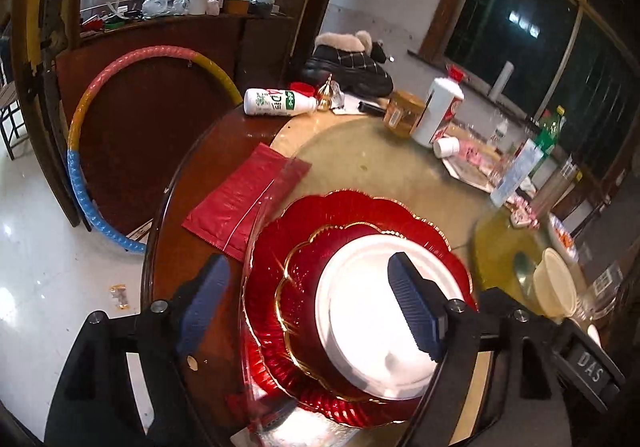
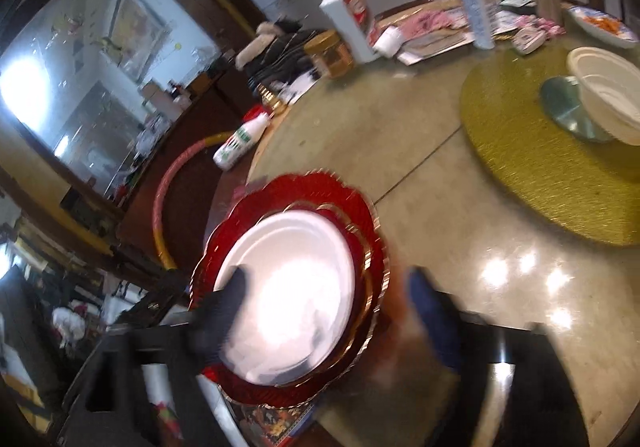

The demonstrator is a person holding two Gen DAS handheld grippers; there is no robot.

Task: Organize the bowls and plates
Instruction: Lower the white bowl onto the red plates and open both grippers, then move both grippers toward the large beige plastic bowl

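Near the table edge, with your left gripper [image 1: 306, 303] and right gripper [image 2: 336, 319] both spread empty over the white plate [image 1: 376, 311], probably settled, fetch the bowl [image 2: 608, 95] next.

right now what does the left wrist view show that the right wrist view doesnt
Only the left wrist view: a red packet on the table beside the plates, and the blue section of the hoop.
Only the right wrist view: the whole yellow mat, and a dish of orange food at the far edge.
Both: the white plate stacked on two red scalloped plates, the white bowl, the white bottle lying down, and open jaws.
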